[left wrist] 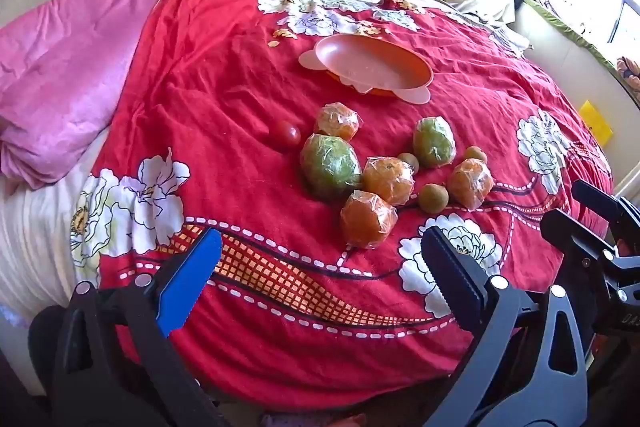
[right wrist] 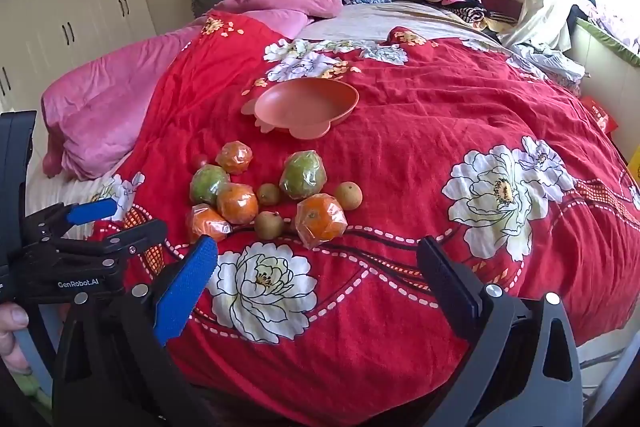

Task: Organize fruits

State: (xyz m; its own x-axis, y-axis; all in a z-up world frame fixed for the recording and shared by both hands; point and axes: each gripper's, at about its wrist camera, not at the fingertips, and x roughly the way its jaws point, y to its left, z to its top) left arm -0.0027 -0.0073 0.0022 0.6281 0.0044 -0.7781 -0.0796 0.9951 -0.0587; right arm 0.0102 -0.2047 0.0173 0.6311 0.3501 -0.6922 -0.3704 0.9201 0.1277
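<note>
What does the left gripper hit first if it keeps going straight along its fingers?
Likely the nearest wrapped orange, which sits just beyond the open left gripper and a bit right of centre. Depth is unclear: pointing downward, it may meet the red floral bedspread first.

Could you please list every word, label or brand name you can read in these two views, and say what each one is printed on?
"GenRobot.AI": white print on the black body of the left gripper, seen in the right wrist view.
"DAS": a partial marking, cut off at the frame edge, on the black body of the right gripper, seen in the left wrist view.
The red packet at the bed's right edge bears print too blurred to read.
</note>
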